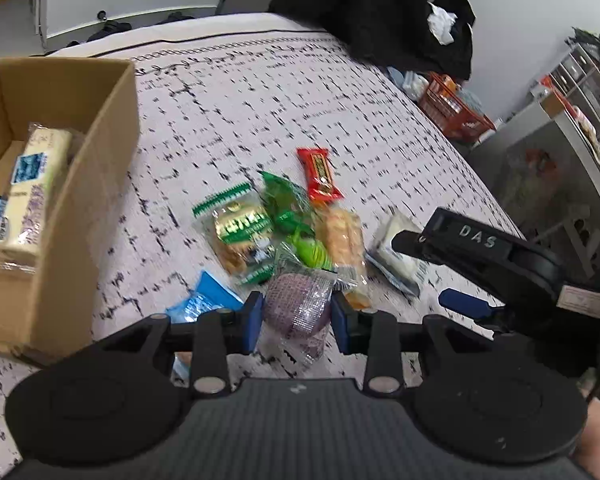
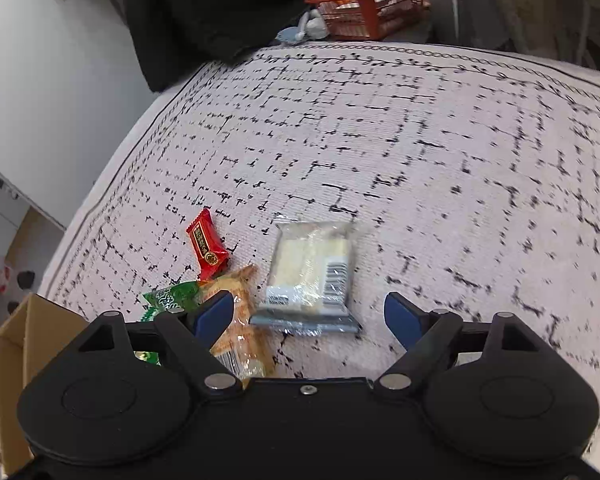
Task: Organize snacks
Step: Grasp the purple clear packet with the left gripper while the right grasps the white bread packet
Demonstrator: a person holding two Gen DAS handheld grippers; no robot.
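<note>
My left gripper is shut on a purple round snack in clear wrap, at the near edge of a snack pile. The pile holds a green-edged cookie pack, a green candy pack, a red candy bar, an orange cracker pack, a white pack and a blue pack. An open cardboard box at the left holds a cream-coloured pack. My right gripper is open just short of the white pack, with the red candy bar and orange cracker pack to its left.
Everything lies on a table with a white cloth printed with black dashes. Dark clothing hangs past the far edge. An orange basket stands beyond the table, and metal shelves are at the right.
</note>
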